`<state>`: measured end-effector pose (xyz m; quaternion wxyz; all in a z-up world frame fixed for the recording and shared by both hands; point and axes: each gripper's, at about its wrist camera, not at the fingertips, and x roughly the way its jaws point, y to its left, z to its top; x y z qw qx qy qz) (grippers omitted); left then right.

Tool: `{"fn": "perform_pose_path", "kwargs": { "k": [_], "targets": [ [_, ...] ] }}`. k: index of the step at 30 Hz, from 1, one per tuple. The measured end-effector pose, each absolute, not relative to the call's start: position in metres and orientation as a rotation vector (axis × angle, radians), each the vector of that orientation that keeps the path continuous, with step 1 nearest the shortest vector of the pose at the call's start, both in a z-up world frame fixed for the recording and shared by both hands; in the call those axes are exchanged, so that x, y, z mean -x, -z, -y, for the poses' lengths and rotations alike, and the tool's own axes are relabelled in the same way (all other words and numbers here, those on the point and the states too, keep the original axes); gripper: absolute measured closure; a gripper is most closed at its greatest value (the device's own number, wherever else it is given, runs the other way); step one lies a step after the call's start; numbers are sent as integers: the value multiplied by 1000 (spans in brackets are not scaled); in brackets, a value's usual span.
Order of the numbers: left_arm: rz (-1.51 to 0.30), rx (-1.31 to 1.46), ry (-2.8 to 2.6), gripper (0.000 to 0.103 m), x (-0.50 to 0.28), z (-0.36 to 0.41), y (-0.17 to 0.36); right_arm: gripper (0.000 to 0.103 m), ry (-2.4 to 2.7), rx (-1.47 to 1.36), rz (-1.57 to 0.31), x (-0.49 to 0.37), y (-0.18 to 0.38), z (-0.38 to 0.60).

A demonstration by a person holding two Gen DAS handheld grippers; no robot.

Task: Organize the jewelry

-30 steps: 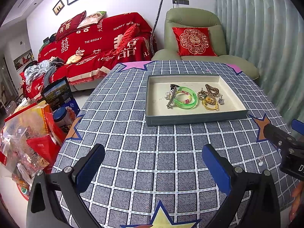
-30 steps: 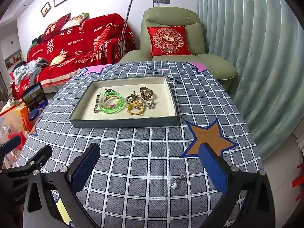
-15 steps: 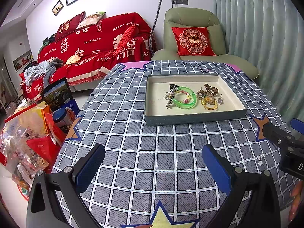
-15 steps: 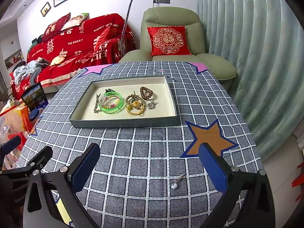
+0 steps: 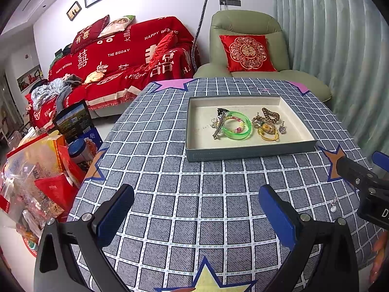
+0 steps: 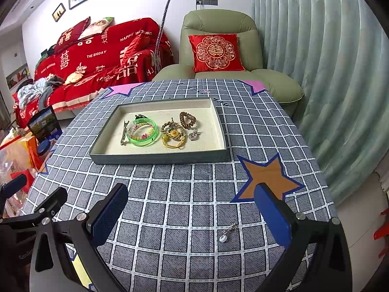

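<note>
A grey shallow tray (image 6: 160,157) (image 5: 250,152) sits mid-table and holds a green bangle (image 6: 143,135) (image 5: 237,127), a hair clip (image 6: 124,135), a brown coil tie (image 6: 187,119), a yellow hair tie (image 6: 173,141) and a small pendant (image 6: 193,135). A small silver earring (image 6: 227,233) (image 5: 334,204) lies loose on the checked cloth near the table's front. My right gripper (image 6: 192,216) is open and empty, with the earring between its fingers, nearer the right one. My left gripper (image 5: 197,214) is open and empty, to the left of it.
The table carries a grey checked cloth with star patches (image 6: 267,177). Bags and boxes (image 5: 36,170) stand on the floor left of the table. A red sofa (image 5: 116,63), a green armchair (image 6: 218,48) and a curtain (image 6: 328,73) lie beyond.
</note>
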<state>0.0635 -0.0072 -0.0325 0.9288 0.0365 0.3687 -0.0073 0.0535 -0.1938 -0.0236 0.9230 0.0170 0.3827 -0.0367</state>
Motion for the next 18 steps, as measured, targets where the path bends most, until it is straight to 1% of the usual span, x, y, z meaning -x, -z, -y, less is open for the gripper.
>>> {"fn": "perform_pose_path", "kwargs": {
  "k": [18],
  "targets": [
    [-764,-64,13,0,-63,5,32,0,75,-36,-786,-53,24,194]
  ]
}}
